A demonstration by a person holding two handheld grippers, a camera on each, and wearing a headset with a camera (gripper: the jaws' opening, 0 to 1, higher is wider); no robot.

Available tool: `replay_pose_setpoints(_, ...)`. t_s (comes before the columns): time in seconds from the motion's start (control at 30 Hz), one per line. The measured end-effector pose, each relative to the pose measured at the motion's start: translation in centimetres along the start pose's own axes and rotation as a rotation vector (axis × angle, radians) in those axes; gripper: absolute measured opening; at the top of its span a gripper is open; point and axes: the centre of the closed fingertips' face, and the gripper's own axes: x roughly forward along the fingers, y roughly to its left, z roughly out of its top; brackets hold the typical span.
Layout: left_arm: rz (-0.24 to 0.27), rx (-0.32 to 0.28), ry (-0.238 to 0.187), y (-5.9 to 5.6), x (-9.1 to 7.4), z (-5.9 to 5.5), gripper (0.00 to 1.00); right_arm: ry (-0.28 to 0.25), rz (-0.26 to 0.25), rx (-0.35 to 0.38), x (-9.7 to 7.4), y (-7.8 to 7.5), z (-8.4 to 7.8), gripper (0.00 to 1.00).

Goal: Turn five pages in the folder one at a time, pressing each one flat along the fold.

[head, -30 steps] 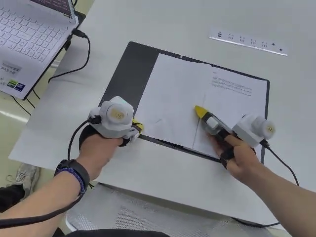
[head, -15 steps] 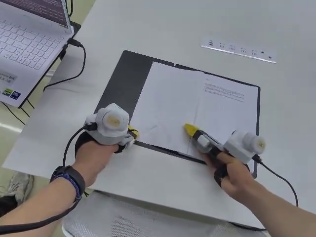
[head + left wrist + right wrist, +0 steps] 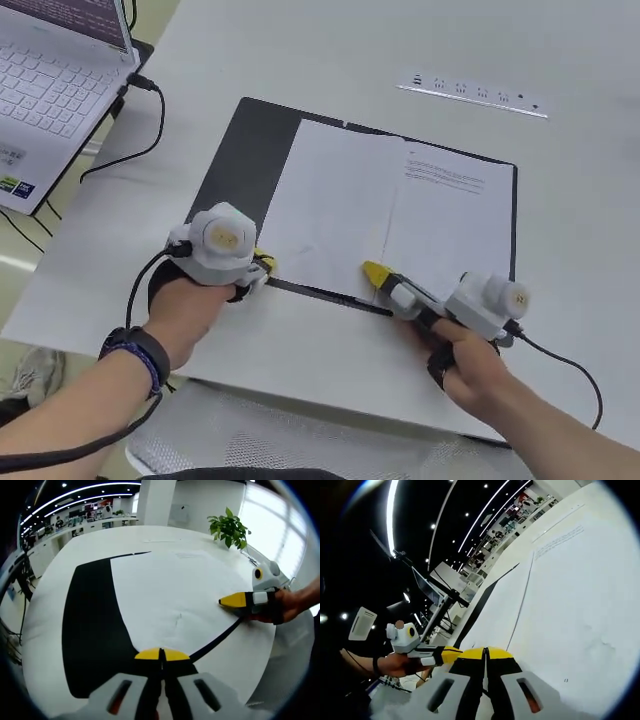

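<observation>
Two grippers rest at the near edge of the open folder, which lies mid-worktop. We see the left gripper at the folder's 7 o'clock corner, its jaws closed together over the black cover with nothing between them. The right gripper is likewise closed and empty. Its yellow tip lies on the white pages at the 6 o'clock end of the fold. A laptop lies at 10 o'clock and a power strip at 1 o'clock.

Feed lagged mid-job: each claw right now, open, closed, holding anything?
Left claw: closed, empty, over the black folder.
Right claw: closed, empty, tips at the page by the fold.
</observation>
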Motion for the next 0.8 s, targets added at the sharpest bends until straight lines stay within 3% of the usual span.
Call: replay_pose_setpoints(0.8, 0.023, 0.016, 0.021, 0.0, 0.1, 0.0, 0.00, 0.029, 0.006, 0.042, -2.0, 0.8, -2.4, 0.00)
